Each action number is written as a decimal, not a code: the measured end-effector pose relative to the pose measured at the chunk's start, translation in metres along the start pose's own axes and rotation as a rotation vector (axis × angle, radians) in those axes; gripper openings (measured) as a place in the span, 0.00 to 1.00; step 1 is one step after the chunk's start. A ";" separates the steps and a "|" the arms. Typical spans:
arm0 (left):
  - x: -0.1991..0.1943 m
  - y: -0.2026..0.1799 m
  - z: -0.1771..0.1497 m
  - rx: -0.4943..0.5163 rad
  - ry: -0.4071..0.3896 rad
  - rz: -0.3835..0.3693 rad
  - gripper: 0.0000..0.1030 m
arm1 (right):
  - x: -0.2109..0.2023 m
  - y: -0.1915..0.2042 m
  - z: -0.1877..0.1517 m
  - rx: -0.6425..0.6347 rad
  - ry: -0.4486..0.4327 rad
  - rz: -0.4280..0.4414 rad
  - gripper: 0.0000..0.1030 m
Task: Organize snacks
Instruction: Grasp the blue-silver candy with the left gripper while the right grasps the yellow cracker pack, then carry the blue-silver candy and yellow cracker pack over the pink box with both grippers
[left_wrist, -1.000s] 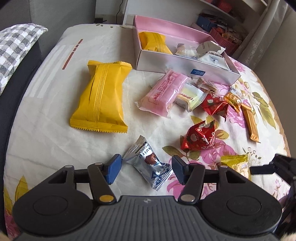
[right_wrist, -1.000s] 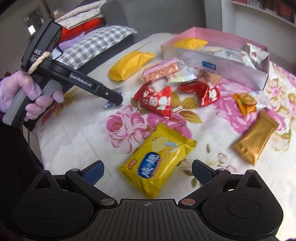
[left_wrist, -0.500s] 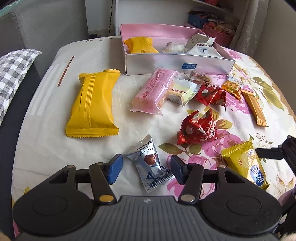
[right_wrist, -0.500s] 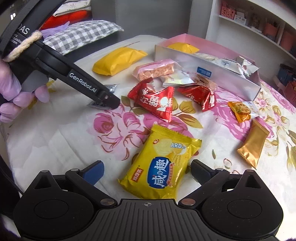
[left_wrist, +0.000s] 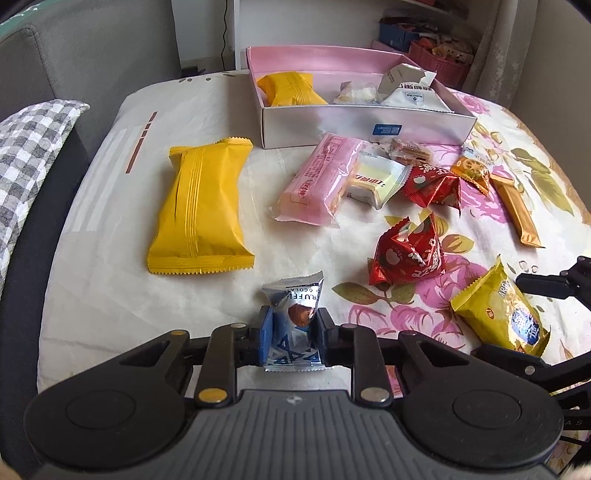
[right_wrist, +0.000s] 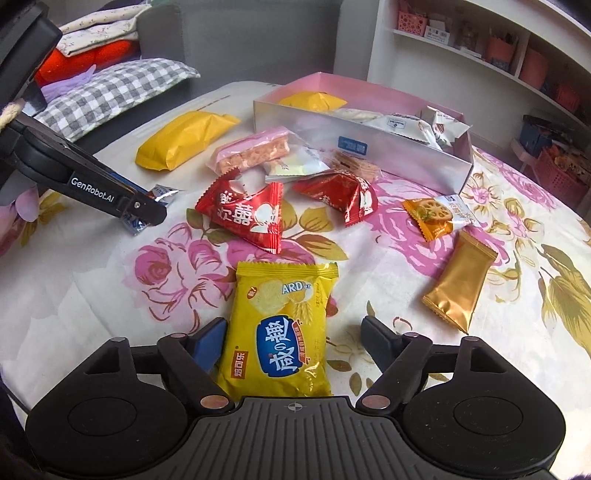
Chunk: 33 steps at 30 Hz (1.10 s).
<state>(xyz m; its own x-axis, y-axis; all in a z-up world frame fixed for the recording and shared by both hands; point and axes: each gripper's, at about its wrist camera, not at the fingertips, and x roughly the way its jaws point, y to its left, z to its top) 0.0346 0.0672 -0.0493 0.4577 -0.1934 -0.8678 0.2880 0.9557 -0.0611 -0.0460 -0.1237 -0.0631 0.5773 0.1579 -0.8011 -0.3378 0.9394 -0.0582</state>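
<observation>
A silver-blue truffle packet (left_wrist: 295, 295) lies on the flowered cloth, with my left gripper (left_wrist: 294, 332) closing and both pads pressing its sides. In the right wrist view that left gripper (right_wrist: 147, 212) reaches in from the left over the same packet (right_wrist: 162, 192). A yellow cracker packet (right_wrist: 284, 325) lies between the closing jaws of my right gripper (right_wrist: 291, 341). Its left pad is at the packet's edge and its right pad stands clear of it. The pink-lined box (left_wrist: 369, 125) at the back holds a yellow packet and white ones.
A large yellow packet (left_wrist: 201, 206) lies at the left. A pink wafer packet (left_wrist: 317, 184), two red packets (left_wrist: 410, 254) and other small ones sit in front of the box. A gold bar (right_wrist: 458, 284) and an orange packet (right_wrist: 432, 218) lie at the right. A checked pillow (left_wrist: 29, 147) borders the left edge.
My left jaws have come together onto the silver-blue packet. My right jaws have narrowed around the yellow cracker packet, which now sits straighter between them.
</observation>
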 end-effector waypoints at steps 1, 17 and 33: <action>0.000 0.001 0.000 -0.006 0.001 -0.005 0.21 | 0.000 0.001 0.000 -0.006 -0.004 0.004 0.67; -0.014 0.009 0.011 -0.062 -0.043 -0.054 0.20 | -0.011 -0.020 0.020 0.106 -0.024 -0.012 0.48; -0.028 0.002 0.032 -0.119 -0.128 -0.109 0.20 | -0.024 -0.052 0.054 0.223 -0.116 -0.022 0.48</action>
<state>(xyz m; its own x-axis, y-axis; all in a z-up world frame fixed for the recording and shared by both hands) 0.0492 0.0679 -0.0100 0.5344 -0.3166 -0.7837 0.2440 0.9455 -0.2156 -0.0021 -0.1601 -0.0087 0.6689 0.1583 -0.7263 -0.1591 0.9849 0.0681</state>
